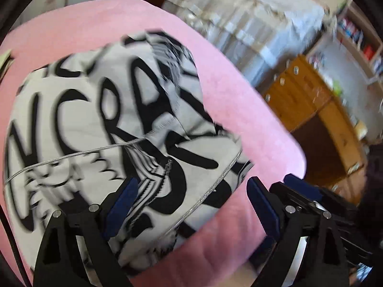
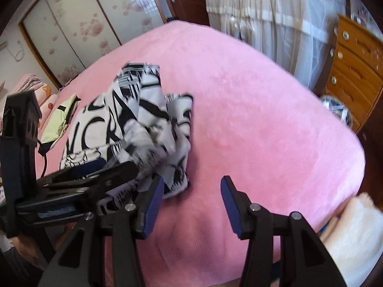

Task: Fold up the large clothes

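A white garment with bold black lettering [image 1: 100, 124] lies crumpled and partly folded on the pink bedspread [image 1: 239, 100]; it also shows in the right wrist view [image 2: 134, 119]. My left gripper [image 1: 191, 191] is open just above the garment's near edge, holding nothing. My right gripper [image 2: 191, 186] is open and empty above the bedspread [image 2: 263, 119], just right of the garment. The left gripper's body [image 2: 79, 181] shows in the right wrist view, over the garment's near side. The right gripper's body [image 1: 311, 201] shows at the right of the left wrist view.
A pale green cloth [image 2: 59, 119] lies on the bed left of the garment. A wooden chest of drawers [image 2: 356, 71] and sheer curtains [image 2: 275, 12] stand beyond the bed's right side. A wardrobe with sliding doors [image 2: 71, 24] is at the back left. A white cloth [image 2: 354, 227] lies at the near right.
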A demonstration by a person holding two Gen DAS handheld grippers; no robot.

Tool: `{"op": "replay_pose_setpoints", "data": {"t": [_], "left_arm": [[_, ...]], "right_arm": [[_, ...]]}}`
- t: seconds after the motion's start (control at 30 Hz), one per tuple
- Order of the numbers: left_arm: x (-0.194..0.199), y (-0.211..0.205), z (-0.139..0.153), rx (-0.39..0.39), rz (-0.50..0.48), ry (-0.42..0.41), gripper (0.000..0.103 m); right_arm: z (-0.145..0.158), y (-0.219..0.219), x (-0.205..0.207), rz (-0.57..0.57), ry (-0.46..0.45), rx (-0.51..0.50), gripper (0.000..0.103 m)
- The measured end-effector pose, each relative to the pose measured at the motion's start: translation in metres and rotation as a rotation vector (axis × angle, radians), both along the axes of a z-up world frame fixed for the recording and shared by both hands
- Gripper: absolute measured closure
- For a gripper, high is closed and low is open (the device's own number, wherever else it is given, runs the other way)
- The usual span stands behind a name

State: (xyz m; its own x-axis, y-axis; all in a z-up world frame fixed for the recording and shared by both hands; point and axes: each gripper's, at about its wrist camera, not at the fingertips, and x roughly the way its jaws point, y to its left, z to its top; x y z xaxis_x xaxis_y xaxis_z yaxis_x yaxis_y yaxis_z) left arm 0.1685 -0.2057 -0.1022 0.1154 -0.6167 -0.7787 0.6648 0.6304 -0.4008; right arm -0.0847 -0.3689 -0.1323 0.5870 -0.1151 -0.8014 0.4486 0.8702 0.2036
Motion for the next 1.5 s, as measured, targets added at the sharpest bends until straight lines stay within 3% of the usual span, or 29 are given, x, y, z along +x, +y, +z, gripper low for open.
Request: {"op": "replay_pose_setpoints", "data": {"t": [0.13,0.27,0.37,0.53,0.6,0.67,0.77,0.93,1.03,1.13,1.2,1.3,1.37,1.43,1.5], "left_arm": [[0.009,0.046,0.030,-0.058,0.089,-0.053,0.012],[0.028,0.094,0.042,-0.019,0.191,-0.104,0.012],[0.046,0.129,0.033,0.031,0.263,-0.103,0.012],[0.066,0.164,-0.002,0.090,0.327,-0.031,0.016],[0.066,0.164,-0.011,0.103,0.321,-0.027,0.025],[0.066,0.163,-0.020,0.122,0.299,-0.017,0.045],[0.060,0.157,-0.022,0.134,0.285,-0.051,0.049],[0.041,0.144,-0.022,0.144,0.240,-0.171,0.052],[0.025,0.132,-0.036,0.197,0.203,-0.282,0.052],[0.016,0.126,-0.043,0.253,0.215,-0.350,0.052],[0.017,0.128,-0.036,0.237,0.223,-0.328,0.051],[0.024,0.133,-0.022,0.209,0.204,-0.259,0.040],[0.033,0.137,-0.009,0.174,0.211,-0.243,0.029],[0.049,0.139,0.003,0.134,0.233,-0.238,0.024],[0.066,0.139,0.007,0.112,0.250,-0.221,0.024]], "right_arm": [[0.017,0.004,0.009,0.062,-0.028,-0.016,0.053],[0.027,0.013,0.029,0.136,-0.037,-0.005,0.051],[0.023,0.017,0.050,0.191,-0.021,0.038,0.048],[-0.001,0.016,0.084,0.254,0.051,0.083,0.048],[-0.008,0.016,0.092,0.277,0.065,0.086,0.049],[-0.013,0.020,0.098,0.316,0.085,0.057,0.070],[-0.016,0.027,0.100,0.368,0.102,-0.002,0.085],[0.001,0.018,0.060,0.291,-0.052,0.005,0.087],[-0.046,0.009,0.052,0.240,0.008,0.085,0.087],[-0.058,0.010,0.046,0.213,-0.026,0.084,0.087],[-0.051,0.010,0.048,0.207,-0.021,0.096,0.083],[-0.032,0.012,0.056,0.228,0.021,0.092,0.077],[-0.019,0.008,0.060,0.238,0.022,0.093,0.058],[-0.001,0.005,0.069,0.236,-0.016,0.087,0.041],[0.010,-0.002,0.081,0.221,-0.052,0.083,0.032]]}}
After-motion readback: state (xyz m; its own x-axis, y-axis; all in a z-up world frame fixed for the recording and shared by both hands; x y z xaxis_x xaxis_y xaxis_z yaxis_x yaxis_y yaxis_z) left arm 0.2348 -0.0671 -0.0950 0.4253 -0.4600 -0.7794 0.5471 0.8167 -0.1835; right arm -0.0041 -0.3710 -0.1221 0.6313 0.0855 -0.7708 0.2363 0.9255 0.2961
